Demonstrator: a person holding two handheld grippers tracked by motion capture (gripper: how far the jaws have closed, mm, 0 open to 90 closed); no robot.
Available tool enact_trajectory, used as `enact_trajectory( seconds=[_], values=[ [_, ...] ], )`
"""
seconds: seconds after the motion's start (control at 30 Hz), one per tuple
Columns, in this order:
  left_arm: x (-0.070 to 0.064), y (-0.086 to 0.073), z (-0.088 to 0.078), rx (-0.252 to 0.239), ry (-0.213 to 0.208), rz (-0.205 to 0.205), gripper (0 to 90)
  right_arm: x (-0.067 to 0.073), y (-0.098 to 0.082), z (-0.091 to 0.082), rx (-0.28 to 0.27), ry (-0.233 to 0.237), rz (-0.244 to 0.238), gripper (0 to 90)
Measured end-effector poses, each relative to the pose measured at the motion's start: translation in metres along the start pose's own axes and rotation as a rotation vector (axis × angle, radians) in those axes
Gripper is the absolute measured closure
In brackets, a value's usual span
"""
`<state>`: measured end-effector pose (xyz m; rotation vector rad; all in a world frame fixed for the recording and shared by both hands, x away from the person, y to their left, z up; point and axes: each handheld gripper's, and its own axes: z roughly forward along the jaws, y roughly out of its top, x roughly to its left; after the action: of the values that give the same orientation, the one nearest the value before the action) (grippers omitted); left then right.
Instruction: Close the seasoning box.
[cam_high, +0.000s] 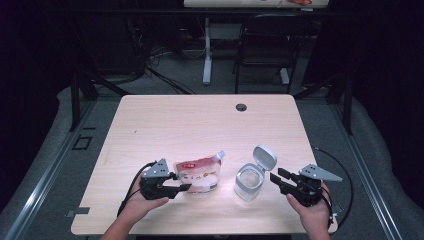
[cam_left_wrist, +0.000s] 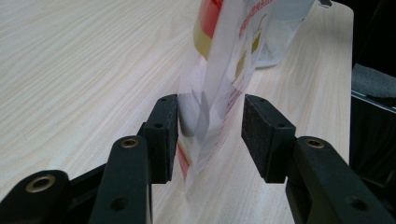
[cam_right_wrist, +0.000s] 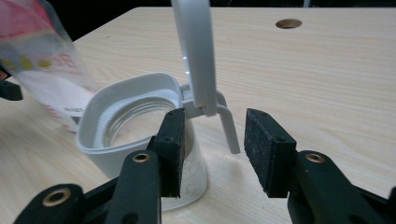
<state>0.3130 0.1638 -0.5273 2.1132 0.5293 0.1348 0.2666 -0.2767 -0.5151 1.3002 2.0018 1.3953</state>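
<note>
The red-and-white plastic refill pouch (cam_high: 197, 175) stands near the front of the pale wooden surface (cam_high: 200, 120), its long axis leaning, spout corner pointing up toward the right. The left tool (cam_high: 181, 188) straddles its lower edge, pads spread wide (not pressing). Just right, the clear glass jar (cam_high: 249, 182) has its grey flip lid (cam_high: 264, 157) upright; the right tool (cam_high: 276, 179) gapes beside it.

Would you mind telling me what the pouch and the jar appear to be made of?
The pouch looks like thin glossy plastic film: translucent, printed, creased. The jar has a clear body, glass or hard plastic, with a matte white, likely plastic, collar and hinged lid.
</note>
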Motion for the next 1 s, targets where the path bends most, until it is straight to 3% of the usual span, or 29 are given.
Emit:
enact_trajectory(
  seconds=[0.17, 0.27, 0.43, 0.67, 1.0],
  values=[
    [0.001, -0.003, 0.0, -0.016, -0.002, -0.018, 56.8, 0.01, 0.021, -0.017, -0.032, 0.015, -0.062, 58.9],
    [0.0, -0.003, 0.0, -0.014, 0.004, -0.012, 57.3, 0.02, 0.036, -0.027, -0.035, 0.021, -0.125, 58.9],
    [-0.001, -0.003, 0.0, -0.005, 0.017, -0.008, 58.2, 0.036, 0.052, -0.029, -0.038, 0.059, -0.176, 58.3],
    [0.0, -0.004, -0.001, -0.013, 0.013, -0.008, 58.5, 0.053, 0.065, -0.014, -0.041, 0.156, -0.202, 54.3],
    [0.0, -0.005, -0.002, -0.018, 0.008, -0.01, 58.8, 0.071, 0.077, 0.022, 0.021, 0.239, -0.242, 54.0]
  ],
)
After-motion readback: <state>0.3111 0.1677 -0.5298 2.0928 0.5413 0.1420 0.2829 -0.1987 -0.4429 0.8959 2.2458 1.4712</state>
